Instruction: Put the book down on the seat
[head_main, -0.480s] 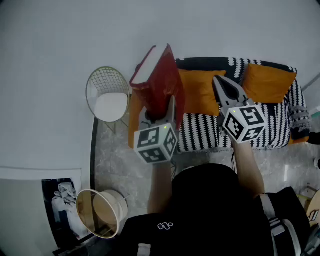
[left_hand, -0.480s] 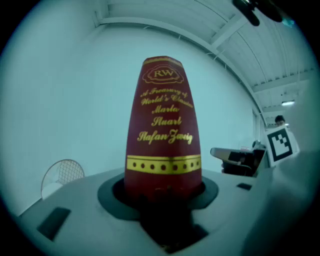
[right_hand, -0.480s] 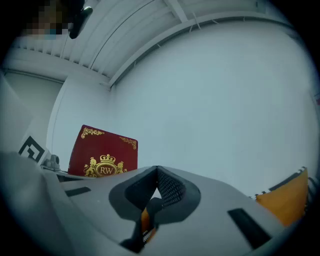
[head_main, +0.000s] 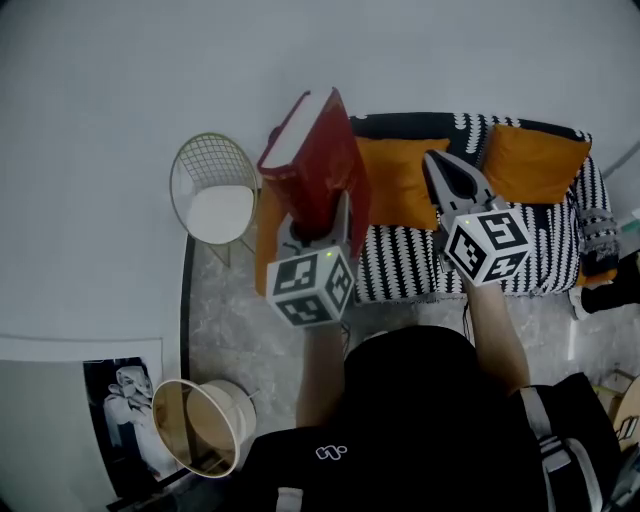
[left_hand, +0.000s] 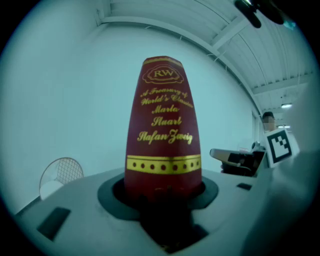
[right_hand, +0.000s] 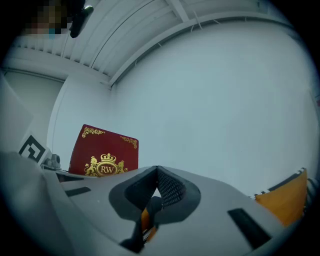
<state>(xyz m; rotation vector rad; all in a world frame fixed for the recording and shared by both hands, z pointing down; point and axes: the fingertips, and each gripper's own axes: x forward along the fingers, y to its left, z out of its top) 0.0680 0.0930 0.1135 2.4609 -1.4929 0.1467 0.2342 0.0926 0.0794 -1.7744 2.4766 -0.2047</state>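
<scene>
Left claw (head_main: 320, 222) is clamping the red book (head_main: 318, 155) at its lower end, upright, not yet on the seat.
Book is hanging over the striped seat's (head_main: 400, 262) 9 o'clock end. Right claw (head_main: 432, 160) is hovering at the book's 3 o'clock, jaws together, gripping nothing.

The light is soft, even and a little blue, with only faint shadows. Both gripper views are round and dark at the corners, and they bend the ceiling beams (right_hand: 172, 32). A ceiling lamp (left_hand: 286, 105) glows far right. The red book (left_hand: 164, 125) looks sharp. Things nearest the lens look blurry and dim.
</scene>
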